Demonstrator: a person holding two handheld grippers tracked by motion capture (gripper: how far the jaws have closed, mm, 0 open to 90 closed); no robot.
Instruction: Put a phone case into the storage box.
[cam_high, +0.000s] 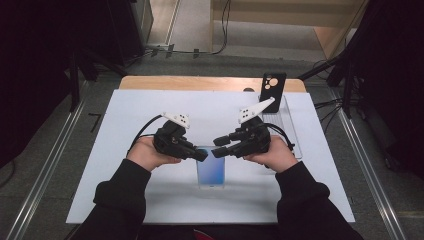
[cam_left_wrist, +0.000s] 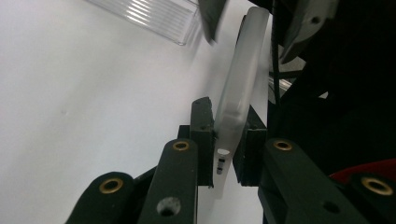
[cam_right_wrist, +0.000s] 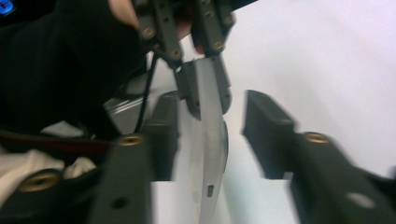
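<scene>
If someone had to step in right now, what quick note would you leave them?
Left gripper: shut on the edge of the phone.
Right gripper: open, its jaws either side of the phone's other end, not pressing.
Phone: held up off the white mat between both grippers.
Black case: standing at the table's far edge by the clear tray.
Done: phone lifted. Left: probably fitting the phone and case together.

The right claw (cam_right_wrist: 210, 135) stands with its jaws apart on either side of a thin clear phone case (cam_right_wrist: 210, 154), seen edge-on. Farther off, the left claw (cam_right_wrist: 204, 86) clamps the case's far end above the white bench (cam_right_wrist: 327, 60).
</scene>
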